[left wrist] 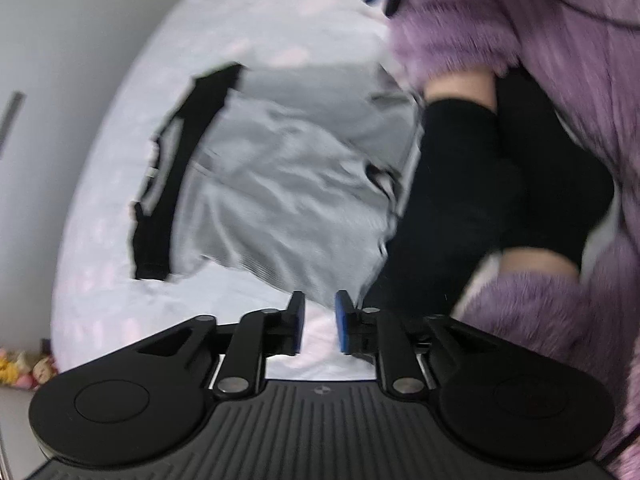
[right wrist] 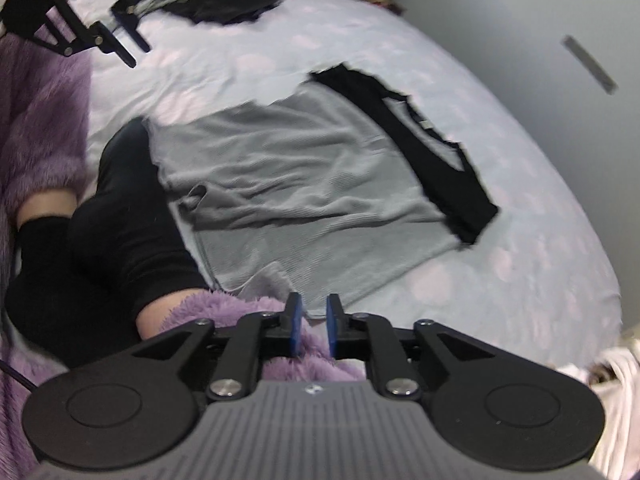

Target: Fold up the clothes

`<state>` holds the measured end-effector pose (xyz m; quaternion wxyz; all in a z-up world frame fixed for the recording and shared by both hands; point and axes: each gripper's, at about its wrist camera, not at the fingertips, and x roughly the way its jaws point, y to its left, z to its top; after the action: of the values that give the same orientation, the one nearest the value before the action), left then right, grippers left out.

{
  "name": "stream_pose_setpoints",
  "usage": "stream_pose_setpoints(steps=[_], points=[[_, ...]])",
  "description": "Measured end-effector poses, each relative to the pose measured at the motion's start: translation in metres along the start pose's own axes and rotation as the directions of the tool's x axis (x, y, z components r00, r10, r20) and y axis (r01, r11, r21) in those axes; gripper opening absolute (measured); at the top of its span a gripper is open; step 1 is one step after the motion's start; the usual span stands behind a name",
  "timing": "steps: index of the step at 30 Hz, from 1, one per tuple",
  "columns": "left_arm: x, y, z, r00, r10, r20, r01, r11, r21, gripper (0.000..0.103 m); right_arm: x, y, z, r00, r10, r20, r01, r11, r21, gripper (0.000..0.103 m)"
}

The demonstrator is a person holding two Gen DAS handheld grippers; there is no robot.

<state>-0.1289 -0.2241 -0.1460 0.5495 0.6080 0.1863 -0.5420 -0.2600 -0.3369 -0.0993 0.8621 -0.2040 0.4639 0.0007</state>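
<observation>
Left wrist view: the left gripper hangs above the bed with its blue-padded jaws parted and nothing between them. Just past the fingertips lies the near edge of the grey top, spread flat and wrinkled on the pale bedsheet. Its black sleeve runs along the far left side of the garment. To the right, the person's legs in black socks rest against the garment's edge, with fuzzy purple sleepwear above and below them.

From the right wrist camera, the right gripper is likewise parted and holding nothing, hovering over the purple fleece and the corner of the grey top. The black sleeve lies on the far side of the top here. The left gripper shows at the upper left, lifted off the sheet, and beyond it another dark garment lies crumpled. A grey wardrobe door stands behind the bed.
</observation>
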Motion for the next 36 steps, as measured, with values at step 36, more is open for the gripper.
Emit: stream_pose_setpoints(steps=[36], points=[[0.099, 0.003, -0.006, 0.95, -0.284, -0.127, 0.311, 0.874, 0.374, 0.022, 0.126, -0.035, 0.023, 0.887, 0.433, -0.161, -0.447, 0.892, -0.062, 0.042]])
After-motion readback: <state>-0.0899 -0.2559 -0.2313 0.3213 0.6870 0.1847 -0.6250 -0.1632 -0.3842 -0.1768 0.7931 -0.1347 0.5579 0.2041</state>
